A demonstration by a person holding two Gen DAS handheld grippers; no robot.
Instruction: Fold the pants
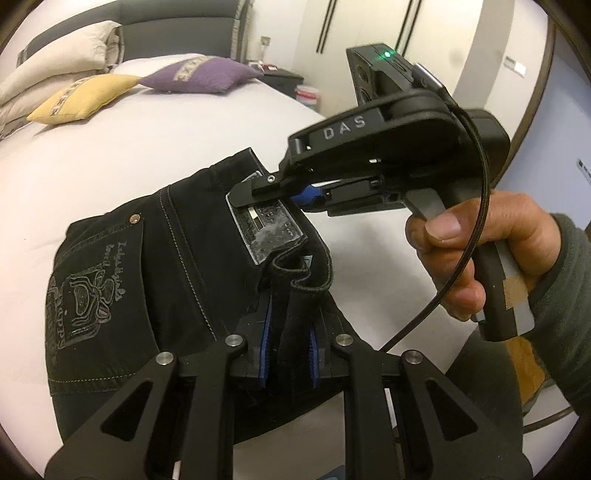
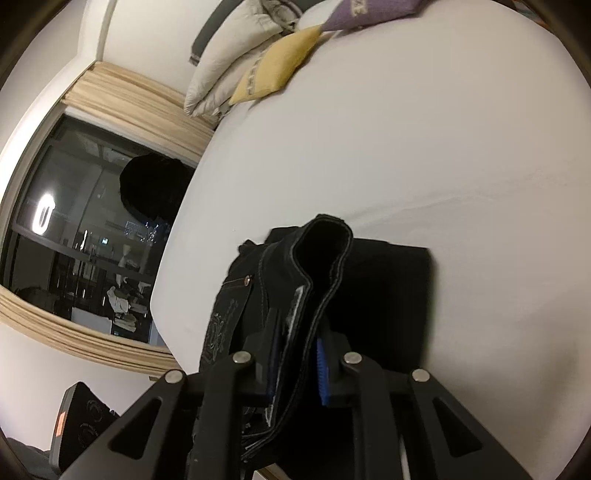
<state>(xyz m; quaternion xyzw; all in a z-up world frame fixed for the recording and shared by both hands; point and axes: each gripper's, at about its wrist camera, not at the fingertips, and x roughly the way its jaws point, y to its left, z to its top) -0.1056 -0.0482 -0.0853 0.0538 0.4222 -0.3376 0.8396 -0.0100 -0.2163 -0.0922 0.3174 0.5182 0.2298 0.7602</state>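
Black denim pants (image 1: 147,280) with an embroidered back pocket lie on the white bed (image 1: 166,147). My left gripper (image 1: 290,354) is shut on the bunched waistband, cloth pinched between its blue pads. My right gripper (image 1: 258,192), seen in the left wrist view coming in from the right, is shut on the waistband by the leather patch (image 1: 266,229). In the right wrist view my right gripper (image 2: 297,363) pinches a thick fold of the waistband, and the rest of the pants (image 2: 388,288) lie flat on the bed beyond it.
A yellow cushion (image 1: 85,98) and a purple cushion (image 1: 199,75) sit at the head of the bed beside stacked pillows (image 1: 55,62). A wardrobe (image 1: 388,29) stands behind. A dark window (image 2: 85,229) is to the left of the bed (image 2: 406,147).
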